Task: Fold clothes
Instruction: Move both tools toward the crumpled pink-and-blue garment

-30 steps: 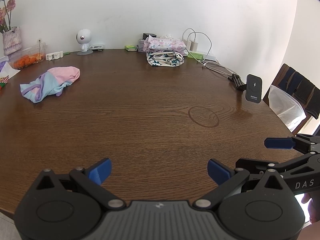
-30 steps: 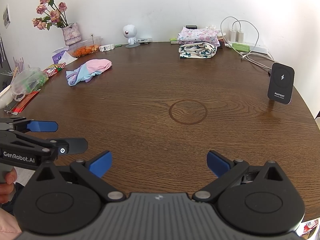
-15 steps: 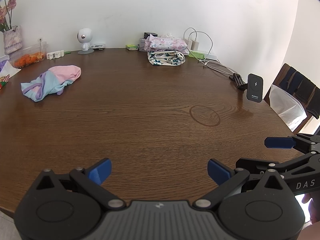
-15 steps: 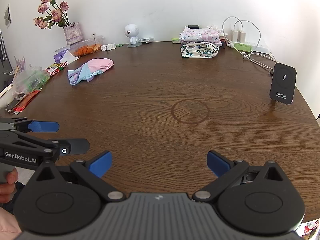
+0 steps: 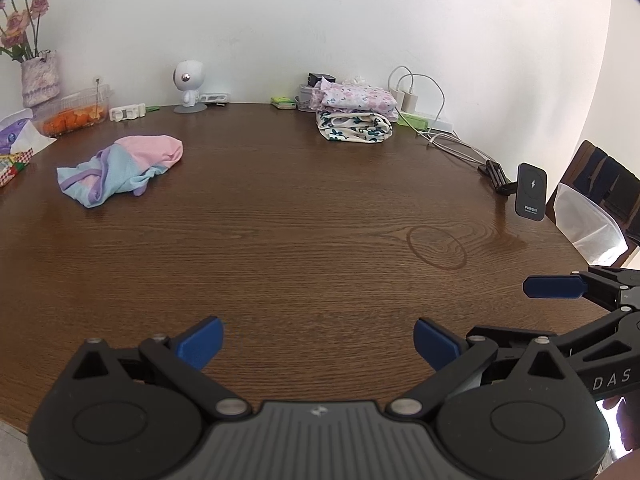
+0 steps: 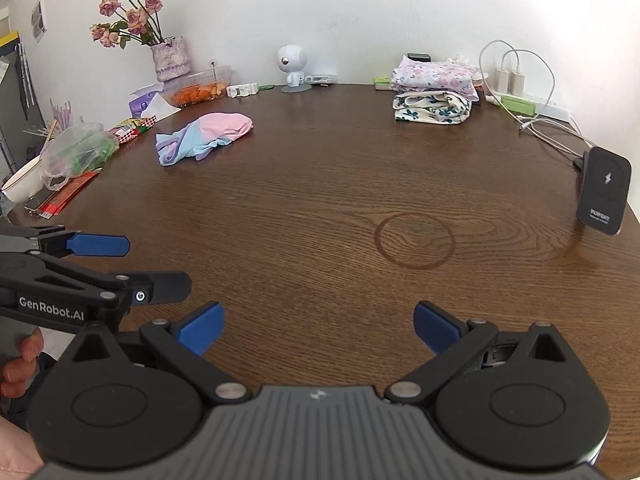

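left gripper (image 5: pixel 318 340) at bottom centre of the left wrist view, blue fingertips (image 5: pixel 200 342) spread wide, holding nothing, hovering over the near edge of the brown table (image 5: pixel 320 240). right gripper (image 6: pixel 316 326) same in the right wrist view, bottom centre, fingers wide apart, empty. each gripper also visible from the other's camera: right one at lower right edge of the left view, left one at left edge of the right view with a hand (image 6: pixel 20 364) on its grip.

unfolded pink-and-blue garment (image 5: pixel 120 168) crumpled in the upper left of the left view, mid-left of the table, well apart from both grippers; same garment upper left of centre in the right view (image 6: pixel 204 136). stack of folded clothes (image 5: pixel 354 114) at the far edge, upper centre-right of the left view, floral piece on top of a leaf-print piece; upper right in the right view (image 6: pixel 434 92).

ring mark (image 6: pixel 414 240) on the wood, centre-right of the right view. black charger stand (image 6: pixel 604 190) upright at right edge of the table. white robot figure (image 5: pixel 188 86) at the far edge by the wall. vase of flowers (image 6: pixel 168 56) upper left, tub of orange food (image 6: pixel 198 90) beside it. cables and plugs (image 5: pixel 416 96) by the wall right of the stack.
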Action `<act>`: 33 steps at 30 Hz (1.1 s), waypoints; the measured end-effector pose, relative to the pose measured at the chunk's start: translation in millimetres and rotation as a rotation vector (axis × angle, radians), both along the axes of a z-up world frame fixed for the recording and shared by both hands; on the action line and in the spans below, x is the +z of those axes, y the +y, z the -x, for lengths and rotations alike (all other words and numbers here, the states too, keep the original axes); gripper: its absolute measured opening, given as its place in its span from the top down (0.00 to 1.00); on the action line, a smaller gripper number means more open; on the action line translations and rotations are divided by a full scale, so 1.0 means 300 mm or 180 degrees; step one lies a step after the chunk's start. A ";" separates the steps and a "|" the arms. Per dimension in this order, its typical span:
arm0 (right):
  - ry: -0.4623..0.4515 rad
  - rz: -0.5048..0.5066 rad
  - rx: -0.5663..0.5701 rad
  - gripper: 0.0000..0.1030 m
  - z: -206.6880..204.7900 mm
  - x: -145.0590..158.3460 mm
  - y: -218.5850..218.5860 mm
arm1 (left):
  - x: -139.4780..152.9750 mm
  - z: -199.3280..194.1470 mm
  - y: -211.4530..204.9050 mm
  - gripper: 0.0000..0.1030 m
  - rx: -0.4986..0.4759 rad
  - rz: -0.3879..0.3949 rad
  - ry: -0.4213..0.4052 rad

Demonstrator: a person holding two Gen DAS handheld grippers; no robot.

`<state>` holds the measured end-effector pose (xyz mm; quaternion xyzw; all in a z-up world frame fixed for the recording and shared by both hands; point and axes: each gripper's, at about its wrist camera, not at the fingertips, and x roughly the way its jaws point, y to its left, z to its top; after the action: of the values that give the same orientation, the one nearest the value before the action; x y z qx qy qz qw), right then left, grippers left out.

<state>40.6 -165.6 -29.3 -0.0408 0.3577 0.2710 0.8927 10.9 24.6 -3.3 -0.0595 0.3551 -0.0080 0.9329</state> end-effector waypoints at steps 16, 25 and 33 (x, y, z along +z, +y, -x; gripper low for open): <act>-0.0328 0.0023 0.0590 0.00 -0.230 0.053 0.321 | 0.030 -0.205 0.279 0.01 0.0496 -0.0131 -0.0081; -0.0499 0.0001 0.0754 0.00 -0.427 0.060 0.531 | 0.056 -0.365 0.472 0.02 0.0715 -0.0275 -0.0149; -0.0540 -0.0005 0.0816 0.00 -0.580 0.029 0.699 | 0.026 -0.502 0.648 0.05 0.0838 -0.0243 -0.0138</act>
<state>214.7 44.2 -20.5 -0.1081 0.2727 0.3786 0.8779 161.3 218.8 4.5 -0.0698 0.3240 0.1268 0.9349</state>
